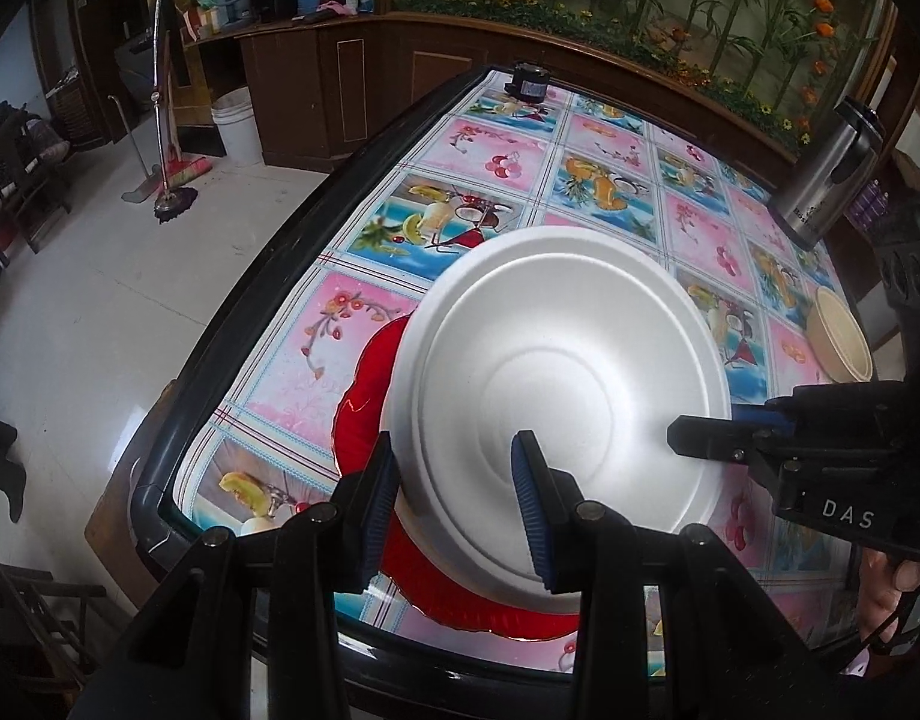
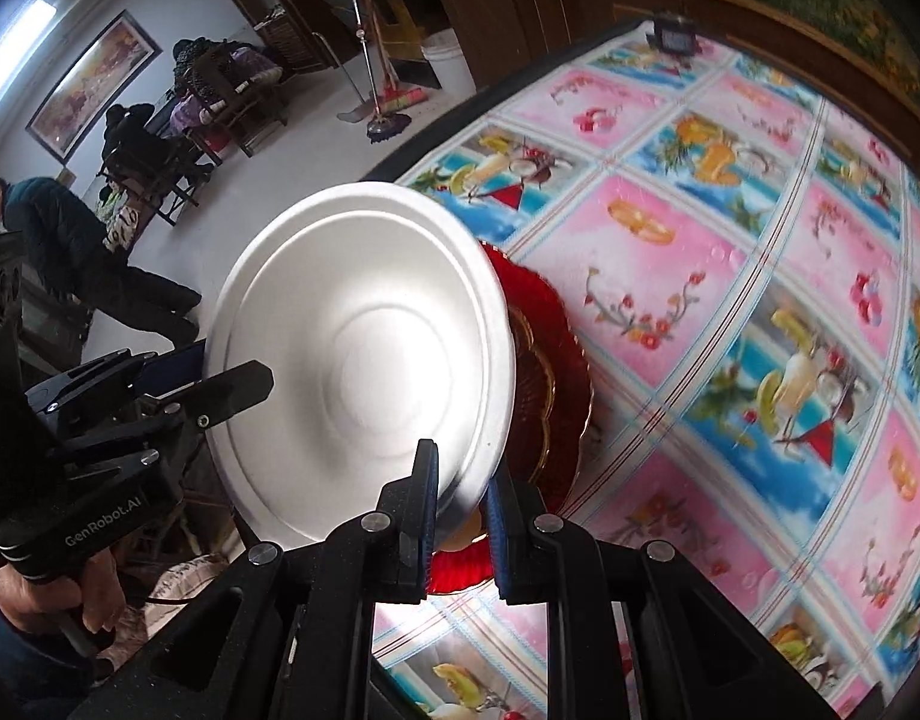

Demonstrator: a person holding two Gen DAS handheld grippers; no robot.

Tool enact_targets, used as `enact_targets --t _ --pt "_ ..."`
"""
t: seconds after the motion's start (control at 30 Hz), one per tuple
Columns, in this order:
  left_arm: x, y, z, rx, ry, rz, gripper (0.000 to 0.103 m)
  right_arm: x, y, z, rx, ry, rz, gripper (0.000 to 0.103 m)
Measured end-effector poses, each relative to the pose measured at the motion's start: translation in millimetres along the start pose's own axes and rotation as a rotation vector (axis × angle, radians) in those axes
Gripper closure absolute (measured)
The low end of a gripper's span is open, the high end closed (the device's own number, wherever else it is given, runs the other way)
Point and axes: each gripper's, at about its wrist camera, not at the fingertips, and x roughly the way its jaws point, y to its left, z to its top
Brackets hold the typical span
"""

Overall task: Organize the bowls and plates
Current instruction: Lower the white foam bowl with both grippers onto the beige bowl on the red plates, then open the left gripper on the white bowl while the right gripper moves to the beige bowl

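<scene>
A white deep plate (image 1: 568, 372) hangs tilted over a red scalloped plate (image 1: 363, 420) near the table's front left corner. My left gripper (image 1: 453, 480) is shut on the white plate's near rim, with one pad outside the edge and one inside. My right gripper (image 1: 712, 429) is shut on the rim on the opposite side. In the right wrist view the white plate (image 2: 363, 348) covers most of the gold-trimmed red plate (image 2: 556, 360). There the rim passes between the pads of my right gripper (image 2: 463, 492), and my left gripper (image 2: 219, 366) clamps the far edge.
A beige bowl (image 1: 838, 336) and a steel thermos (image 1: 832, 174) stand at the table's right side. A small black device (image 1: 527, 81) sits at the far edge. The table's dark rim (image 1: 219, 324) borders tiled floor. A person (image 2: 51, 228) bends over at the left.
</scene>
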Motion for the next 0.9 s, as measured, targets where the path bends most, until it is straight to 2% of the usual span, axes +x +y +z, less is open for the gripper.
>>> enact_targets --t 0.3,0.6,0.73,0.9 --pt "-2 2 1 -0.019 -0.006 -0.006 0.067 -4 3 3 0.003 0.016 0.008 0.083" --pt "-9 -1 1 -0.046 -0.022 0.004 0.062 -13 1 -2 -0.004 0.013 0.030 0.081" --pt "-16 -1 1 -0.070 -0.044 0.014 0.058 -21 -3 -7 -0.008 0.006 0.037 0.081" --pt "-26 -3 3 -0.094 -0.077 0.030 0.058 -35 -10 -12 -0.012 -0.016 0.045 0.080"
